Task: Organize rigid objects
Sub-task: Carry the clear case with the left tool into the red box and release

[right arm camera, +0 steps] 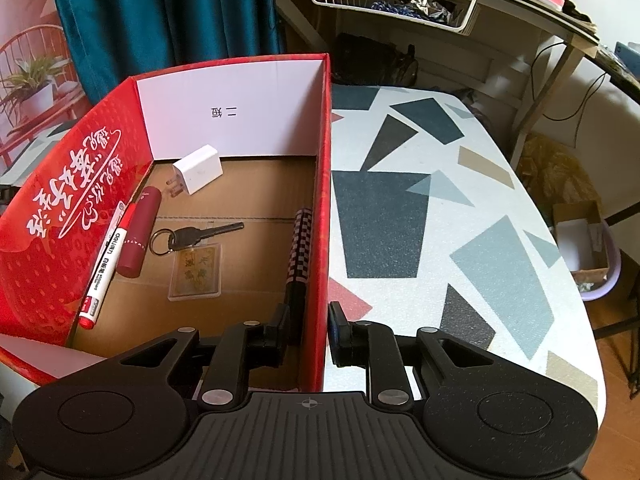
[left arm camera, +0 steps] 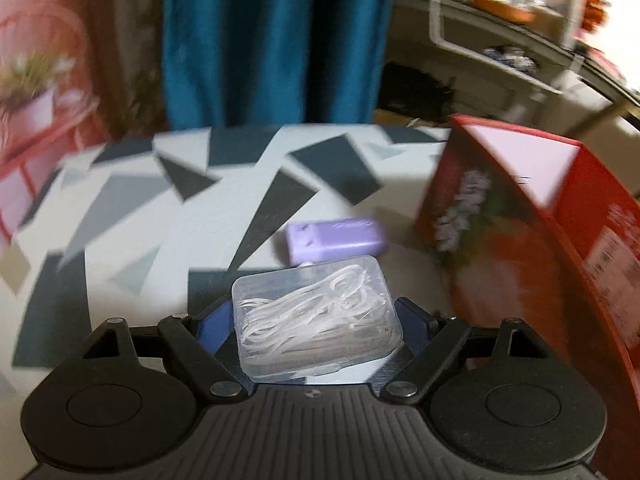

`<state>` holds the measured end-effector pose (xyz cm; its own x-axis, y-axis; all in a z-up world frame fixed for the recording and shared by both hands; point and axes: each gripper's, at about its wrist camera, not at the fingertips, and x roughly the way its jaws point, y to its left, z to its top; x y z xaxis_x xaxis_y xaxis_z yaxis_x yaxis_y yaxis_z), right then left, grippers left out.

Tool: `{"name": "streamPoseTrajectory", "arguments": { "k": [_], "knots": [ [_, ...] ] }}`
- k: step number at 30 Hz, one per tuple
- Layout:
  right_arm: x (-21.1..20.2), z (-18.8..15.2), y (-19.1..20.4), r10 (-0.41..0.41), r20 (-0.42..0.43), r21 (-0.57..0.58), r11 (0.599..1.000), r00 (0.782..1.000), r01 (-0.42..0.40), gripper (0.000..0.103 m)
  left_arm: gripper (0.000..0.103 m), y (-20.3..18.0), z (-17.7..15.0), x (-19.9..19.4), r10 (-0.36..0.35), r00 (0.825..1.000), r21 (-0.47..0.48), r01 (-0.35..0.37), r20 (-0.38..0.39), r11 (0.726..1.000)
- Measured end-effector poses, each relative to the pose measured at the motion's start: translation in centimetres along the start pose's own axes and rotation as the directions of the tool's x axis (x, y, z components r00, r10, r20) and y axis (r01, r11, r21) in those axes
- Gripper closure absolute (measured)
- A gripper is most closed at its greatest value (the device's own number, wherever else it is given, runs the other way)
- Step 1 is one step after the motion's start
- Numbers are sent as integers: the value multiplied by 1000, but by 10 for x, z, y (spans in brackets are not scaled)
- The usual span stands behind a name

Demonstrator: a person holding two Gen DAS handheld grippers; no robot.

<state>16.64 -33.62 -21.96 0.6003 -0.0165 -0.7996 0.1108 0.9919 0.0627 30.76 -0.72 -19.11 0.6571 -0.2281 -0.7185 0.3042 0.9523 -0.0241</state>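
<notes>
Between the blue pads of the left gripper [left arm camera: 316, 328] sits a clear plastic case [left arm camera: 316, 316] with white loops inside; the jaws stand wide and seem to clamp its two short sides, so I judge it is gripped and lifted off the patterned table [left arm camera: 120, 220]. Just behind it a small purple box [left arm camera: 334, 240] lies on the table, and the red box [right arm camera: 324, 200] stands near on the right. The right gripper [right arm camera: 310, 334] is clenched on the near right wall of this red box, one finger inside, one outside.

The case is smooth and held only at its ends, so it could slip or twist out if the hand swings fast. It could also knock the box rim when it goes over.

Inside the box, a key [right arm camera: 200, 236], a marker [right arm camera: 102, 264], a red tube [right arm camera: 138, 232], a white charger [right arm camera: 198, 174], a card case [right arm camera: 196, 274] and a checkered pen [right arm camera: 300, 248] leave free cardboard floor in the middle and near corner. The rim is high, so the case must come from above.
</notes>
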Motion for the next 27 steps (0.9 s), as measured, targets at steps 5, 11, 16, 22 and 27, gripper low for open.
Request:
{"name": "streamPoseTrajectory", "arguments": {
  "k": [5, 11, 16, 22, 27],
  "knots": [
    [0, -1, -1, 6, 4, 2, 1000, 1000, -6, 81, 16, -17, 19, -28, -67, 994, 110, 57, 90, 992],
    [0, -1, -1, 6, 5, 3, 1000, 1000, -6, 81, 16, -53, 49, -52, -232, 961, 307, 177, 153, 935],
    [0, -1, -1, 5, 3, 4, 1000, 1000, -5, 81, 16, -100, 51, -49, -342, 934, 480, 255, 102, 839],
    [0, -1, -1, 6, 3, 4, 1000, 1000, -6, 81, 16, -133, 39, -26, -375, 927, 576, 315, -16, 754],
    [0, -1, -1, 6, 4, 6, 1000, 1000, -6, 81, 16, -129, 40, -12, -385, 921, 563, 349, -58, 749]
  ]
}}
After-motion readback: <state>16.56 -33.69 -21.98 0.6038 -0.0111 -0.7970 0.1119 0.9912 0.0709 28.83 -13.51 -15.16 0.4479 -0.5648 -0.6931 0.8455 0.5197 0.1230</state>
